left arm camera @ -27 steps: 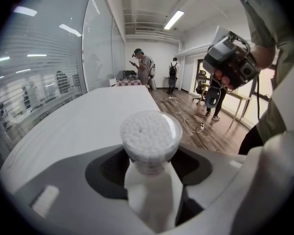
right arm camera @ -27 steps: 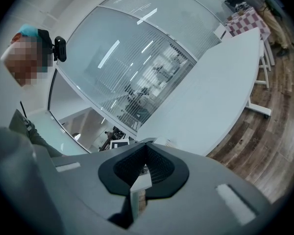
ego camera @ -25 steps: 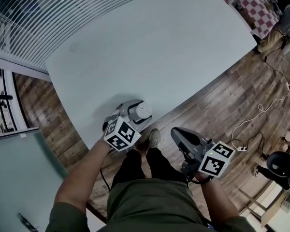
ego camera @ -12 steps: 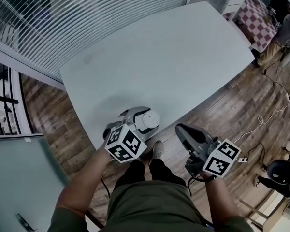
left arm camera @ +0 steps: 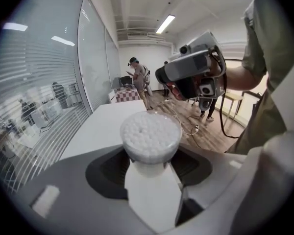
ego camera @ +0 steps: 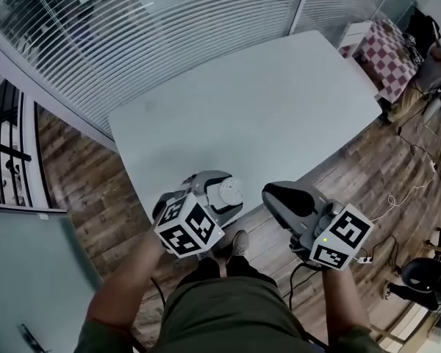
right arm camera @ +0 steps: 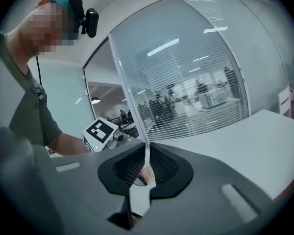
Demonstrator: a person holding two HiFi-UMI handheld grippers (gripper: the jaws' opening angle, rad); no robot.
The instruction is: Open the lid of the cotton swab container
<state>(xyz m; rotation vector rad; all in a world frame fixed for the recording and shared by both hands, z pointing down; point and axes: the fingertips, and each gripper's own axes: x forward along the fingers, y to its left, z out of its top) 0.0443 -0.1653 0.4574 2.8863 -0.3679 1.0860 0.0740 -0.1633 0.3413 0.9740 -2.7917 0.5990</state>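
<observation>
Fingers of the left gripper [left arm camera: 151, 161] clamped the cotton swab container [left arm camera: 150, 133] steady for opening; right gripper [right arm camera: 145, 173] waited beside it, closed, empty.

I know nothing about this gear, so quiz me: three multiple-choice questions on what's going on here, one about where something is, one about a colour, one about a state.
1. Where is the cotton swab container?
A) on the floor
B) between the left tongs
C) at the table's far end

2. What colour are the swabs in it?
A) pink
B) blue
C) white

3. How do the right tongs stand?
A) shut, nothing in them
B) wide open
C) clamped on the container

Answers:
1 B: the left gripper view shows it seated between those tongs.
2 C: the packed tips show white through the clear wall.
3 A: the right gripper view shows them closed together with nothing between.
</observation>
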